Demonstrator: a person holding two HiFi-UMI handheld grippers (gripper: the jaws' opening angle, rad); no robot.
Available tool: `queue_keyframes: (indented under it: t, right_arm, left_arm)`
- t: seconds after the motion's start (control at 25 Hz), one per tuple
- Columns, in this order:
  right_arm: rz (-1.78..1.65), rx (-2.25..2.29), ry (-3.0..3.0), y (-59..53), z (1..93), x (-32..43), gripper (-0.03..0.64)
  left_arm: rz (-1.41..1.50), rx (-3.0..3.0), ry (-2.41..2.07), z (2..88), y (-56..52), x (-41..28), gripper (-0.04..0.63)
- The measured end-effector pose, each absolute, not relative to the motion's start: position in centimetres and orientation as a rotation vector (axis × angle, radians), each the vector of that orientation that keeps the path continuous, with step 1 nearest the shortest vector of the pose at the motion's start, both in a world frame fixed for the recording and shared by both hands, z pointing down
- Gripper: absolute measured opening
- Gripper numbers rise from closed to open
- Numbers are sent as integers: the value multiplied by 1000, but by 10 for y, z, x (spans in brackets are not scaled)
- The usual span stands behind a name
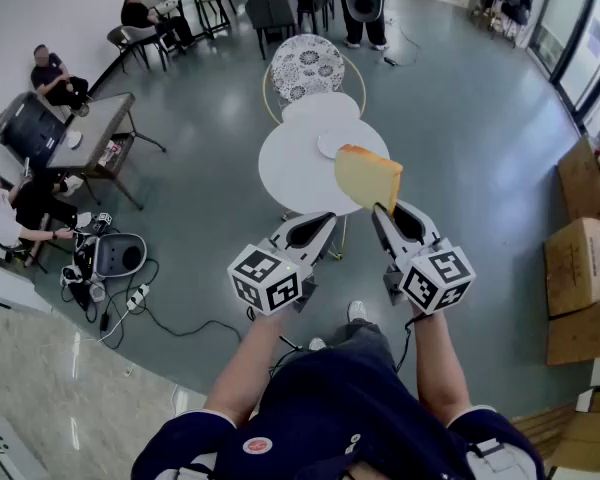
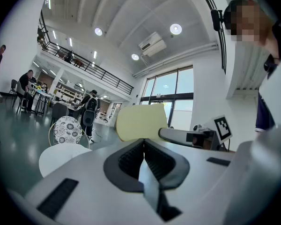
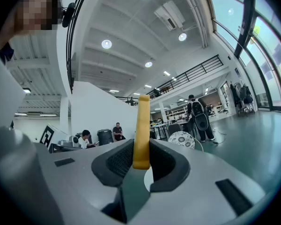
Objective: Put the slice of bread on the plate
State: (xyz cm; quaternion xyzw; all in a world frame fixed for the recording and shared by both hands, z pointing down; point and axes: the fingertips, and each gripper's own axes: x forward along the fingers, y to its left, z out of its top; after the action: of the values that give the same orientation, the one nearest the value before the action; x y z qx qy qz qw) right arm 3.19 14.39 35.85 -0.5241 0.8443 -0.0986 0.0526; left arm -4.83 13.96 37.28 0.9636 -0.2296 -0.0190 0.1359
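Observation:
My right gripper [image 1: 380,211] is shut on a slice of bread [image 1: 368,176] and holds it upright in the air over the near right part of a round white table [image 1: 285,168]. In the right gripper view the bread [image 3: 141,125] stands edge-on between the pads. A small white plate [image 1: 327,146] lies on the table just left of the slice, which partly covers it. My left gripper [image 1: 327,219] hovers beside the right one, shut with nothing in it. The left gripper view shows the bread [image 2: 140,122] as a pale face to the right.
A second, smaller round table [image 1: 320,108] and a patterned chair [image 1: 307,66] stand beyond the plate. People sit at desks at the left [image 1: 50,78], with cables on the floor [image 1: 130,298]. Cardboard boxes [image 1: 580,258] are stacked at the right.

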Motion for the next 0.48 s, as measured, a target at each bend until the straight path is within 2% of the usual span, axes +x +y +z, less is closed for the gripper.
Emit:
queue_keyframes:
  t: [0.48]
  right_arm:
    - [-300,-1610,2553,143,360,26,92]
  left_arm:
    - [-60,2783,-636,375,140,-53,9]
